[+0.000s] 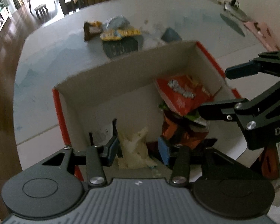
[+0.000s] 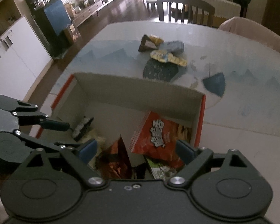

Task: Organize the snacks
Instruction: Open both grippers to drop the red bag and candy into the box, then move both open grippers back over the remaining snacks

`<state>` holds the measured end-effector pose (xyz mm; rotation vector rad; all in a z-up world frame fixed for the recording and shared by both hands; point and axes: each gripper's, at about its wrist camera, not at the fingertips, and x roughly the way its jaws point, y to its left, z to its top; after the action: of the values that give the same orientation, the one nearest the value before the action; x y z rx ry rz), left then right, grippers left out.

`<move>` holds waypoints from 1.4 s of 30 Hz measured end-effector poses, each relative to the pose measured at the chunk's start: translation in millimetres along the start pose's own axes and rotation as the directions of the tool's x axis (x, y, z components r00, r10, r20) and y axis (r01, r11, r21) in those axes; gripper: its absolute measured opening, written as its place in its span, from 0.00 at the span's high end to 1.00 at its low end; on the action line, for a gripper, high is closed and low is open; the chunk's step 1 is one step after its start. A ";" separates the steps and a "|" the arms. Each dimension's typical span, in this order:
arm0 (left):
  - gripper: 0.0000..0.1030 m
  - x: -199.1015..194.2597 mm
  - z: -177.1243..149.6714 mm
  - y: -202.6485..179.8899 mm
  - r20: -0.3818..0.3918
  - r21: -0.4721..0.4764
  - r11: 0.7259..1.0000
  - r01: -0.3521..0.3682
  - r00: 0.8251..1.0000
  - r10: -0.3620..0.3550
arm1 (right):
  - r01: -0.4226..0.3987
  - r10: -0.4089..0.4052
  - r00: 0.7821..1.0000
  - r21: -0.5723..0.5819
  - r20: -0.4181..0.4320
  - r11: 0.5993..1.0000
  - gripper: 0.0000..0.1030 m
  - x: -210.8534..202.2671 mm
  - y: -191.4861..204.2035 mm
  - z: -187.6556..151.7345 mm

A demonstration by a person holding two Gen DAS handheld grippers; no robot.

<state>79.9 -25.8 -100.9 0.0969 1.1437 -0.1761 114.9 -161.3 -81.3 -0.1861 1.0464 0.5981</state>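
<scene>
A: Where do the snacks stand?

B: Most lie in the cardboard box [image 1: 121,78] on the tabletop [image 1: 52,59]. I count a red packet [image 2: 158,132] against the far right corner, a dark orange packet [image 2: 115,158] in the middle, a green one [image 2: 160,169] half under the red, and a pale bag [image 1: 134,149] on the left side. That makes four I can tell apart; there may be more beneath.

A: And outside the box?

B: A small pile [image 2: 162,50] of about four wrappers sits well apart, further down the tabletop.

A: The grippers?

B: Both hang over the box, pointing down into it. The left gripper [image 1: 138,149] has its jaws partly apart either side of the pale bag, not pressing on it as far as I can see. The right gripper [image 2: 136,149] stands wide open and holds nothing.

A: So what makes the next step go well?

B: I would lift both clear of the box walls first, then reach to the pile and pinch one wrapper at its edge, so the others are not dragged along.
</scene>
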 end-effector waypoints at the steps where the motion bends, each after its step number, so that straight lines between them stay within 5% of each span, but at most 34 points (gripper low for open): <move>1: 0.56 -4.1 2.1 0.6 0.014 0.002 1.000 -0.003 1.000 0.003 | -0.003 0.003 1.000 0.002 0.008 1.000 0.11 -3.8 0.8 1.7; 11: 0.46 -42.9 26.9 13.8 0.149 -0.010 0.998 -0.058 0.987 0.058 | -0.001 -0.001 0.994 0.022 0.106 1.000 0.06 -37.3 3.8 24.2; 24: 0.32 -55.7 83.2 47.4 0.223 -0.088 0.989 -0.120 0.965 0.137 | 0.020 -0.016 0.982 -0.017 0.187 1.000 0.01 -45.9 -6.5 82.5; 32: 0.23 -31.5 130.9 78.1 0.223 -0.190 0.973 -0.129 0.960 0.171 | 0.027 -0.015 0.986 -0.069 0.166 0.997 0.01 -18.9 -32.9 121.0; 42: 0.22 19.4 202.5 115.8 0.120 -0.252 0.954 -0.162 0.973 0.197 | 0.013 0.000 0.997 -0.159 0.080 0.987 0.01 37.6 -68.2 172.9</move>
<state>290.9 52.5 -36.7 -0.0273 0.9976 0.1178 296.4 -131.1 -35.7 -0.3033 0.9211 0.6788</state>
